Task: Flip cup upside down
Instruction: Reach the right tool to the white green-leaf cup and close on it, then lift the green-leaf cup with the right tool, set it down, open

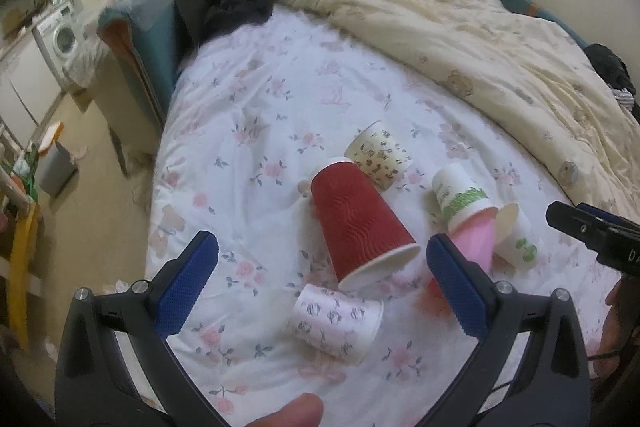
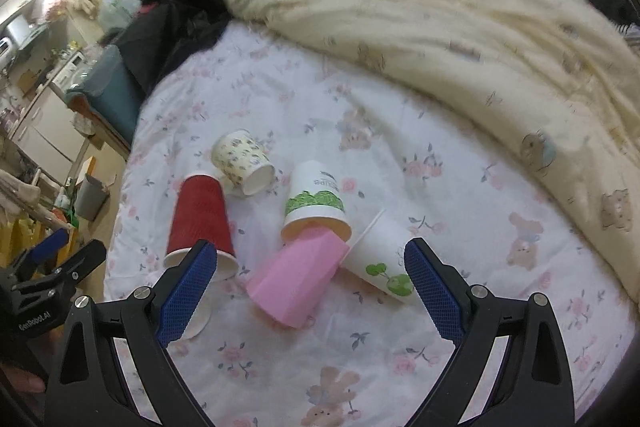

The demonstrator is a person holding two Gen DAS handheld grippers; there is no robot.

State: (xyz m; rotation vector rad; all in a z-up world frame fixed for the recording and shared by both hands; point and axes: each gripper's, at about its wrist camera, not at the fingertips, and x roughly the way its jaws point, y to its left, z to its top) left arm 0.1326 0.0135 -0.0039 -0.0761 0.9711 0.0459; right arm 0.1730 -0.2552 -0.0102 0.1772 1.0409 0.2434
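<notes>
Left gripper (image 1: 322,283): jaws spread wide, holding nothing.
Right gripper (image 2: 310,285): jaws spread wide, holding nothing.
Red cup (image 1: 358,223): lay tipped on the bed (image 1: 248,99), among other cups.

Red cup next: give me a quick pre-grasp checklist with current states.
1. Left gripper open: ok.
2. Right gripper open, holding nothing: ok.
3. Red cup lying on its side, not yet flipped: ok to grasp.
4. Red cup clear of neighbours: not ok, the yellow cup sits right behind its base.
5. Pink cup free: not ok, its base is tucked into the green-band cup.
6. Bed sheet firm enough to stand a cup: cannot tell.
</notes>
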